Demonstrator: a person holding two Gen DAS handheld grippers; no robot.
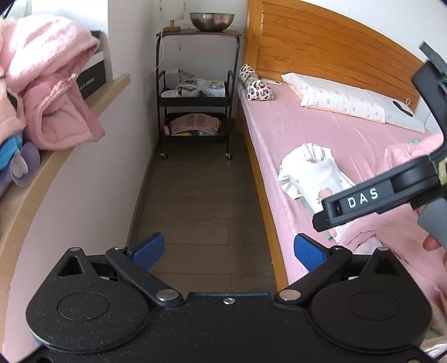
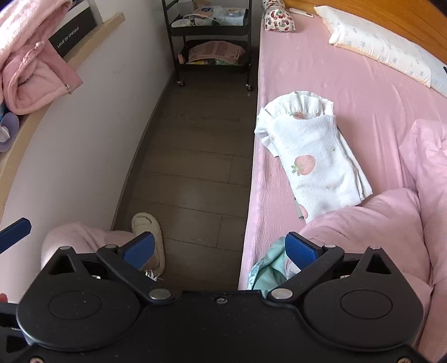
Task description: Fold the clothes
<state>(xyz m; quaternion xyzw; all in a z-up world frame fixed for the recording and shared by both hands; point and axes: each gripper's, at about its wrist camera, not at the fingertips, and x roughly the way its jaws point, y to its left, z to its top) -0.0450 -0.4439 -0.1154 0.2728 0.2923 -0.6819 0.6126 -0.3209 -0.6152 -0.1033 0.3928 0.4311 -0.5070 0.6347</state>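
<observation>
Both tongs were spread wide and pinched nothing. The left tongs hung over the bare floor beside the bed, and the right tongs hung over the bed's edge with a mint-green scrap of cloth just under the right-hand pad. That pose read as a pause between garments, not a grasp.

The task's thing, a white strawberry-print garment, lay on the pink bed sheet at about 1 o'clock in the right wrist view, near the mattress edge. It looked already folded: a narrow oblong with layered edges at its right side and a ruffled collar or hem at its far end. The weave seemed crinkled and light, so I judged it would slip out of its fold if dragged. Its lower end sat against or under a heap of soft pink bedding at 3 o'clock; which, I could not tell.

In the left wrist view the same garment lay at 2 o'clock, partly hidden behind the black body of the right tool marked DAS. A fluffy pink fleece jacket was piled on the wooden ledge at 10 o'clock, thick and plush. At 12 o'clock stood a black wheeled cart with a steel bowl on top, and a flat patterned pillow lay by the wooden headboard
</observation>
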